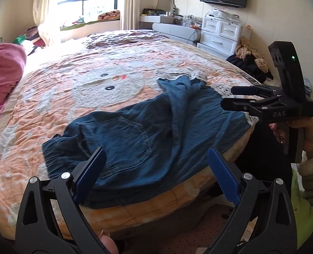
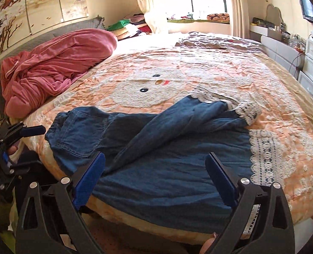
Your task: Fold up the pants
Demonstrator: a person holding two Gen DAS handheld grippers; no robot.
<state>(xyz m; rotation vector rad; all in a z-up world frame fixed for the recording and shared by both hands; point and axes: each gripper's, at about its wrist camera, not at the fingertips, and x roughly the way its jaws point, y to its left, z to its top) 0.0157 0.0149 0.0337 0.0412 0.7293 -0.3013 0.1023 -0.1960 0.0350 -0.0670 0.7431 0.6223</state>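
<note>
Blue denim pants [image 1: 135, 131] [image 2: 177, 169] with white lace cuffs [image 2: 264, 154] lie crumpled on the bed near its front edge, one leg thrown across the other. The waist and back pocket are on the left and the cuffs on the right. My left gripper [image 1: 156, 154] [image 2: 29, 148] hovers open just off the edge by the waist end, nothing between its blue pads. My right gripper [image 2: 155, 156] [image 1: 227, 97] is open too, above the near leg and toward the cuff end, and also holds nothing. A hand [image 1: 304, 131] in a fleece sleeve holds its handle.
The bed wears an orange quilt [image 1: 71, 105] [image 2: 198, 63] with a white cartoon face. A pink blanket [image 1: 2, 74] [image 2: 57, 63] is heaped at the left. White drawers [image 1: 219, 33] and a clothes pile [image 1: 249, 61] stand off the far right side.
</note>
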